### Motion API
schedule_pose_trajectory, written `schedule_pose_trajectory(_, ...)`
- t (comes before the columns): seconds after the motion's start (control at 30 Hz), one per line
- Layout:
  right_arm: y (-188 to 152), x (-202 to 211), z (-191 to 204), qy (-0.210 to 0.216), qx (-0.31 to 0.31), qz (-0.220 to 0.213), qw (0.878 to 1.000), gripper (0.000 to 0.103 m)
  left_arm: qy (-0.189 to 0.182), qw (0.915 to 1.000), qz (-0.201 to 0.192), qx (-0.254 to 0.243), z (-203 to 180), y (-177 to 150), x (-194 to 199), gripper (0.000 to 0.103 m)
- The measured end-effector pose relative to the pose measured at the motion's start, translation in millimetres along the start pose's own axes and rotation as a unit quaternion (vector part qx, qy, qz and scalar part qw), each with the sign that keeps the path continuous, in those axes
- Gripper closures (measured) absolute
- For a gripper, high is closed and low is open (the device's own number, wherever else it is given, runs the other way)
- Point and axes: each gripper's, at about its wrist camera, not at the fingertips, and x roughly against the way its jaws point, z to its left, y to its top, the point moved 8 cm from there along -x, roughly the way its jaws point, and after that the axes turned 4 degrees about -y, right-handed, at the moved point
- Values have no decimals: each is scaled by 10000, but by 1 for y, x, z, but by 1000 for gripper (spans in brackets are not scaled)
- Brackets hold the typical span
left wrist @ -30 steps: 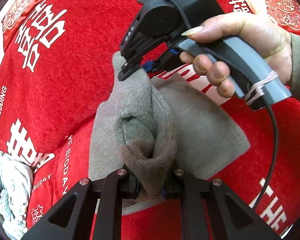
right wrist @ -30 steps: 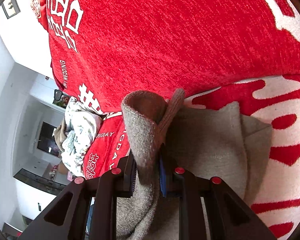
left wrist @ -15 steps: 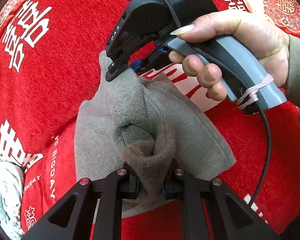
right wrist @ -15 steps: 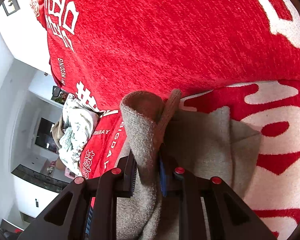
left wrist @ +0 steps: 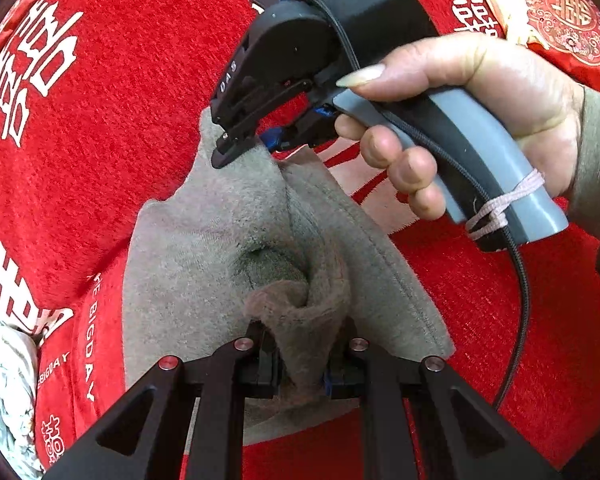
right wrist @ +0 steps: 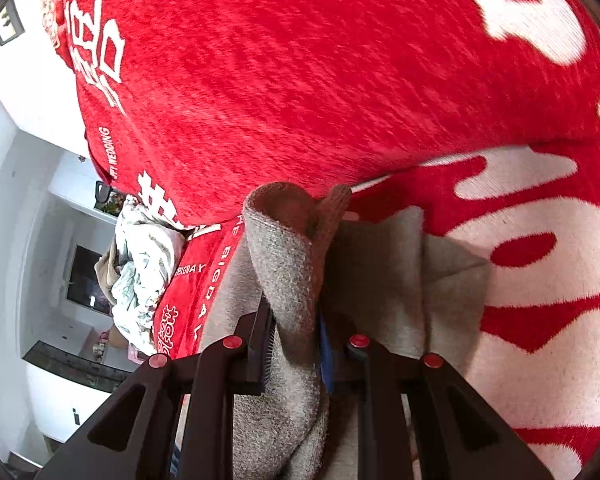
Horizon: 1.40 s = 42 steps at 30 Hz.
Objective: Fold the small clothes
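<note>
Cloth [left wrist: 204,256], grey and fleecy, is lying partly folded on a red blanket [left wrist: 112,128] printed with white characters and words; part of the cloth is being held up off the blanket between two grippers, the rest is resting flat beneath them.

Left gripper [left wrist: 302,364] is clamping a bunched brownish hem of the cloth at the near edge of the left wrist view; its jaws are pressing on the fabric from both sides, with the wad standing up between them.

Right gripper [left wrist: 246,144], seen from the left wrist camera, is biting the far corner of the cloth; its jaws are closing on the fabric, which is rising to a peak at the tips; a hand [left wrist: 472,92] is gripping its grey handle, thumb lying along the top, fingers curling under; a black cable is trailing from the handle down across the blanket; pink string is wrapping the handle's end.

In the right wrist view the same gripper [right wrist: 296,344] is pinching a doubled fold of cloth that is arching up and forward in a loop; flat layers of cloth are lying to its right on the blanket.

Pile [right wrist: 144,264] of pale crumpled fabric is sitting well apart at the blanket's left edge.
</note>
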Motion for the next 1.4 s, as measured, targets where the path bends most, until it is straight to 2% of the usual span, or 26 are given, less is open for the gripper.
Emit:
schedule_pose_trajectory(0.33, -2, -3, -17, -190, -162, -11, 9997, 82, -125, 9999, 8, -57, -3, 3, -10, 88)
schedule_pose_trajectory(0.5, 0, 7, -20, -289, -216, -216, 9991, 82, -226, 9997, -18, -41, -1, 6, -8, 88)
schedule_pose_trajectory(0.57, 1, 12, -33, -549, -492, -278, 9969, 75, -407, 9991, -1, 106, 3, 2, -9, 86)
schedule_pose_trajectory(0.6, 0, 15, -40, -607, -680, -285, 9954, 70, -467, 9987, 19, 207, 7, 0, -9, 75)
schedule_pose_trajectory(0.63, -1, 20, -47, -640, -863, -301, 9938, 54, -652, 9973, 48, 344, 11, -2, -8, 51)
schedule_pose_trajectory(0.67, -1, 25, -51, -710, -953, -358, 9923, 38, -882, 9948, 47, 507, 15, -5, -4, 38)
schedule_pose_trajectory(0.7, -2, 32, -54, -825, -985, -464, 9906, 30, -965, 9935, 3, 605, 18, -7, 1, 22)
schedule_pose_trajectory(0.73, -3, 41, -52, -928, -941, -619, 9893, 25, -1049, 9919, -100, 709, 23, -10, 8, 21)
schedule_pose_trajectory(0.83, -4, 59, -27, -642, -644, -865, 9921, 25, -1706, 9815, -174, 849, 28, -23, 33, 21)
schedule_pose_trajectory(0.9, -5, 65, -1, -370, -333, -911, 9946, 24, -2084, 9713, -289, 1109, 43, -29, 47, 21)
schedule_pose_trajectory(0.97, -11, 59, 28, 47, -29, -759, 9971, 22, -2471, 9520, -392, 1762, 74, -30, 54, 21)
schedule_pose_trajectory(1.03, -21, 42, 55, 478, 67, -419, 9980, 22, -2540, 9337, -436, 2487, 112, -29, 48, 21)
schedule_pose_trajectory(1.07, -24, 30, 62, 556, 42, -262, 9981, 22, -2449, 9260, -406, 2843, 134, -29, 39, 21)
schedule_pose_trajectory(1.1, -28, 16, 64, 540, -6, -91, 9985, 22, -2263, 9202, -314, 3180, 157, -31, 26, 21)
schedule_pose_trajectory(1.17, -33, -1, 59, 337, -11, 85, 9994, 22, -2107, 9124, -156, 3506, 180, -35, 5, 21)
schedule_pose_trajectory(1.23, -37, -9, 38, -202, -89, 94, 9997, 22, -2069, 9054, 48, 3706, 192, -41, -17, 21)
schedule_pose_trajectory(1.3, -35, -2, 12, -630, -148, -116, 9978, 25, -1982, 9050, 426, 3739, 193, -51, -48, 21)
schedule_pose_trajectory(1.37, -32, 8, 4, -680, -252, -283, 9970, 25, -1959, 9071, 661, 3667, 189, -58, -66, 21)
schedule_pose_trajectory(1.4, -33, 13, 1, -747, -273, -302, 9964, 25, -2061, 9046, 626, 3677, 189, -59, -69, 21)
